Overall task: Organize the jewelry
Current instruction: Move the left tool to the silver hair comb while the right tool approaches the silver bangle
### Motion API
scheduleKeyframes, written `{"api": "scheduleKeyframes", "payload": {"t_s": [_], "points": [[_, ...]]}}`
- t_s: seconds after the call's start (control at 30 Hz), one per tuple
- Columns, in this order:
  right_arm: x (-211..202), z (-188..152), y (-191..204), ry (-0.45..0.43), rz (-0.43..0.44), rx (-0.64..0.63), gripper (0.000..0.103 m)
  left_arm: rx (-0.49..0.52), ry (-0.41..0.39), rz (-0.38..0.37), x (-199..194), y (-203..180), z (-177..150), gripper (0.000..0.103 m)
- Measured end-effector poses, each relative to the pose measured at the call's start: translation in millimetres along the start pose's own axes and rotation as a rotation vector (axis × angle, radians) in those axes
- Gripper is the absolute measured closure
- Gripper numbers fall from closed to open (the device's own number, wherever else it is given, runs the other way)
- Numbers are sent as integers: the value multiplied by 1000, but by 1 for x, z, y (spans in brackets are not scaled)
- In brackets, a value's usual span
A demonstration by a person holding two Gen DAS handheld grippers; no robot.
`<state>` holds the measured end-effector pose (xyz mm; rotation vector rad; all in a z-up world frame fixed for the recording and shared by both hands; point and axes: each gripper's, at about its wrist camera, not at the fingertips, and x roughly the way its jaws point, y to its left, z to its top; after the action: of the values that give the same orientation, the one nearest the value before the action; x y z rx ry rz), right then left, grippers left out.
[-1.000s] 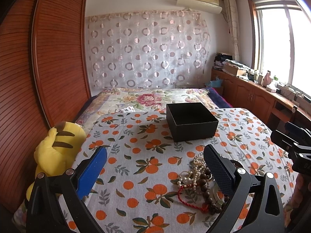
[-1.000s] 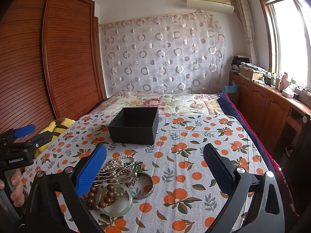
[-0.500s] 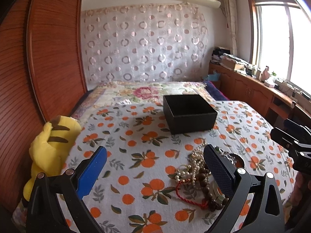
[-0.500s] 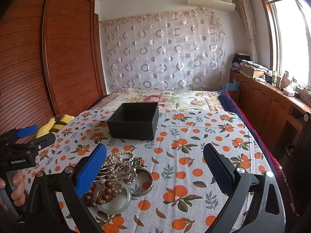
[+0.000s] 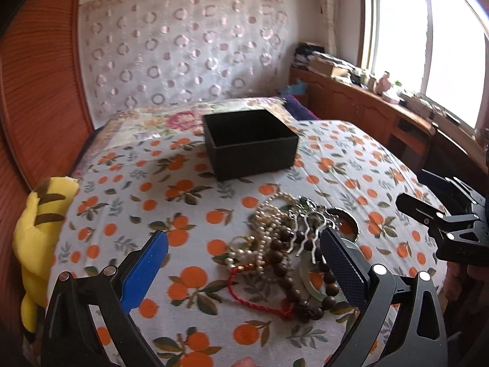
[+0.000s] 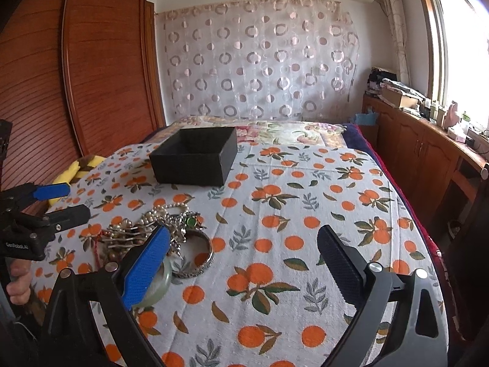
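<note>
Both the left gripper [image 5: 244,260] and the right gripper [image 6: 243,253] hover with jaws spread wide and holding nothing above the tangled jewelry pile [image 5: 290,244] on the orange-print cloth [image 6: 305,214], near the open black box [image 6: 195,159] lying farther back.

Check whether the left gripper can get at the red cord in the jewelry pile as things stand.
Probably yes: the left gripper is open, and the red cord lies exposed at the pile's near edge between its fingers, though tangled with brown beads.

Orange-print bed [image 6: 305,214], black box [image 6: 195,160], jewelry pile [image 5: 287,244]
</note>
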<state>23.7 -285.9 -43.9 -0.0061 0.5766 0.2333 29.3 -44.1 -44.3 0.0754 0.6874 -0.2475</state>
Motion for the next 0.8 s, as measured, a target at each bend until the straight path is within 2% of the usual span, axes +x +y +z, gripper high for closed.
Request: {"api": "scheduleKeyframes", "payload": {"t_s": [0.3, 0.5, 0.6, 0.67, 0.8], "points": [[0, -2, -1, 6, -4, -7, 6, 34, 55, -73, 22, -13, 7, 7], [0, -10, -14, 19, -20, -3, 6, 75, 107, -164, 41, -27, 19, 7], [2, -13, -18, 27, -26, -5, 6, 104, 133, -200, 48, -36, 22, 12], [3, -15, -20, 30, -28, -7, 6, 117, 170, -226, 58, -42, 24, 20], [5, -17, -21, 34, -28, -6, 6, 147, 229, -248, 72, -53, 27, 23]]}}
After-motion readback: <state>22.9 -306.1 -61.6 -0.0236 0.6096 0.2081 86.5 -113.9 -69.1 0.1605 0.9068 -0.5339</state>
